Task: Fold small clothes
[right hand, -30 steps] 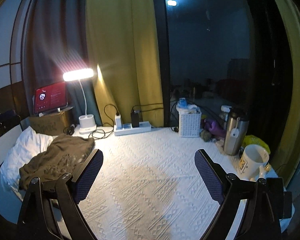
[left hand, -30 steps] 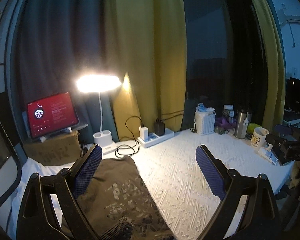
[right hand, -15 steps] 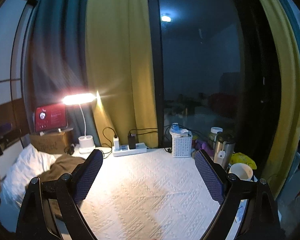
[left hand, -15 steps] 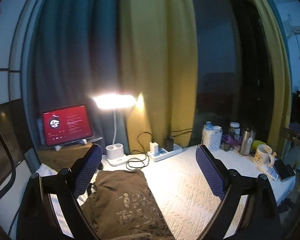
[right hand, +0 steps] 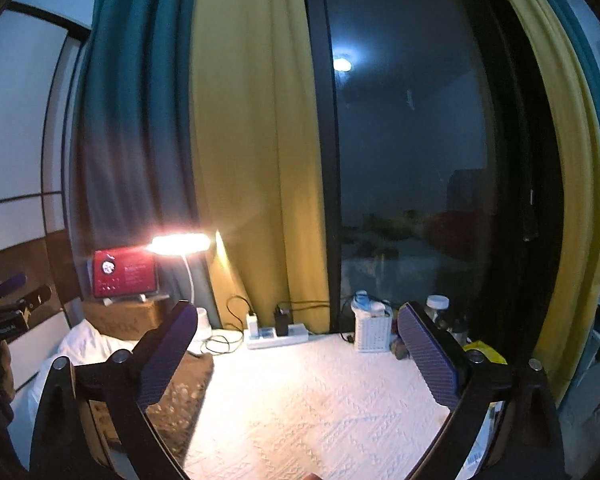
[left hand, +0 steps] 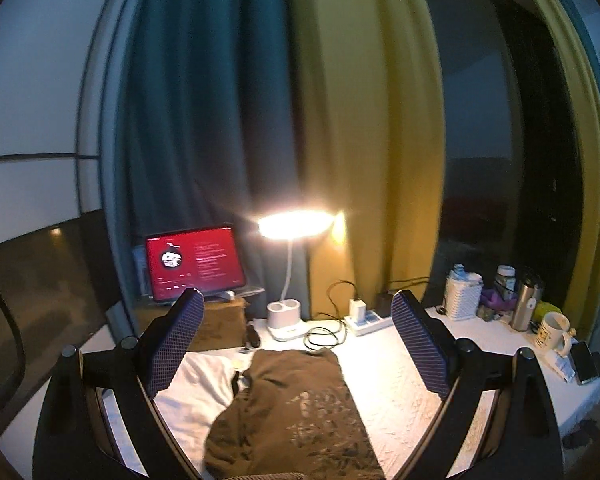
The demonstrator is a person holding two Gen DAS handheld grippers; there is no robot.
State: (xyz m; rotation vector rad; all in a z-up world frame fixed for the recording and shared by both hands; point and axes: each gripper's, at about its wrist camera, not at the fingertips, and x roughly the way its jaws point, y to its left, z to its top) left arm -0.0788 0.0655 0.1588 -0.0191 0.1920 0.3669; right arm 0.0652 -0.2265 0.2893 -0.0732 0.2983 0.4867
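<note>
Brown garment (left hand: 288, 412) lies folded lengthwise on the white surface (left hand: 384, 376); further folding may remain. Left tool (left hand: 300, 356) gapes wide, empty; right tool (right hand: 296, 360) opening, nothing between its jaws

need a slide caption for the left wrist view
Open left tongs above a brown garment on the white bedspread, with a lit desk lamp and red-screened tablet behind.

1. Shirt (left hand: 292, 412): near end cut off by the left view's bottom edge; in the right view mostly behind a finger (right hand: 168, 356).
2. Tablet (left hand: 194, 262) text too small to read.
3. Mug (left hand: 554, 330) print unreadable.
</note>
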